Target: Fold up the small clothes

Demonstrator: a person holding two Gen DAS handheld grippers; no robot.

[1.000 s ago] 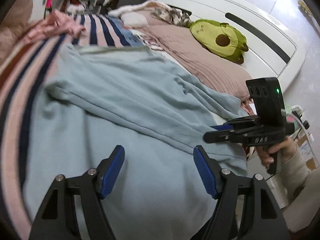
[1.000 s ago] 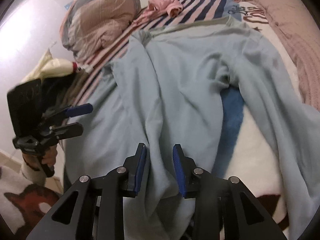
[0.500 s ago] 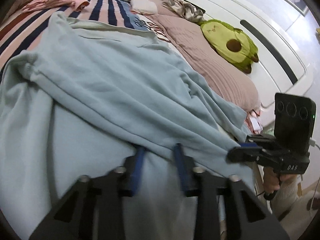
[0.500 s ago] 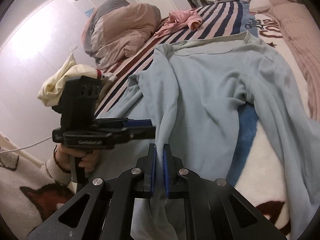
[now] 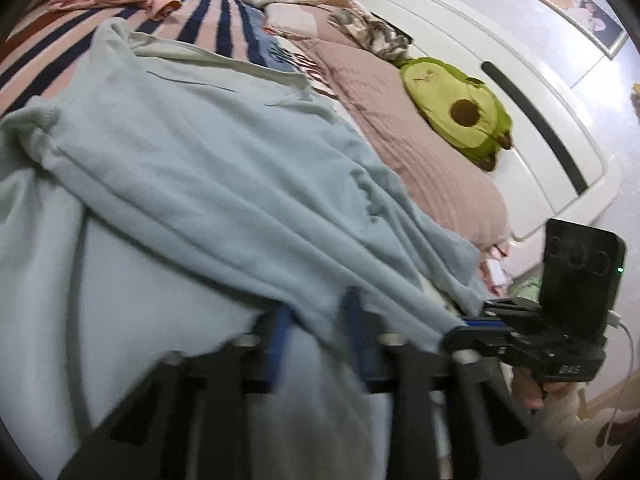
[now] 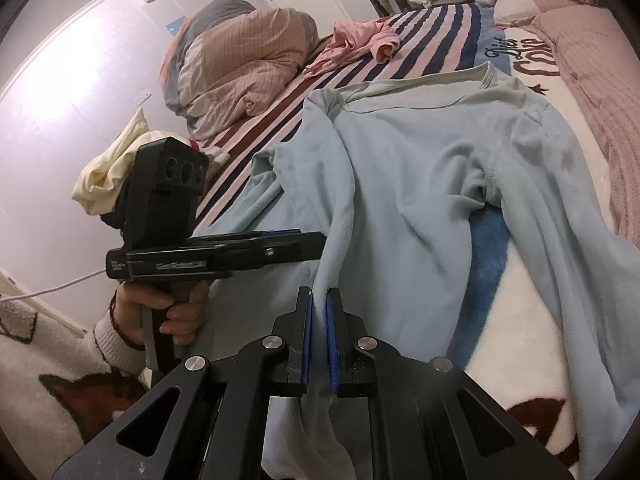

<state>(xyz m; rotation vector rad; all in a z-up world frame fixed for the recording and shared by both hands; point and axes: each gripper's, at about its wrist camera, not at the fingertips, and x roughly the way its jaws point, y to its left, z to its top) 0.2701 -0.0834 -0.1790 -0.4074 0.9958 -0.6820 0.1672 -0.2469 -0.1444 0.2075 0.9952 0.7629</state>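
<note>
A: Status on the light blue sweatshirt (image 6: 404,184)?

B: Laid flat on the bed (image 6: 520,320), neckline toward the striped blanket (image 6: 424,36), hem at the near edge. Both grippers are on that hem. Right gripper (image 6: 319,334) is clamped on a pinch of hem fabric; cloth runs straight up between the blue pads. Left gripper (image 5: 316,344) is blurred in its own view, but its jaws look drawn in on the hem fold, cloth bunched between them. In the right wrist view it shows side-on, jaws together at the fabric edge.

A: Why two grips on the same edge?

B: My read: the hem is held at two points so it stays straight when lifted and carried toward the neckline. A single grip would let it sag and twist.

A: Sleeves?

B: One sleeve is folded across the body. The other trails down the right side of the right wrist view, over the white blanket (image 6: 516,300). It may drag.

A: Room to move?

B: Open path along the body up to the collar. Pink garment (image 6: 356,44) sits beyond the collar, well apart. Pink quilt (image 5: 420,152) and avocado plush (image 5: 456,108) are off to the side, out of the path. Near edge is tight: both hands sit at the bed's edge, the hem hanging over it.
</note>
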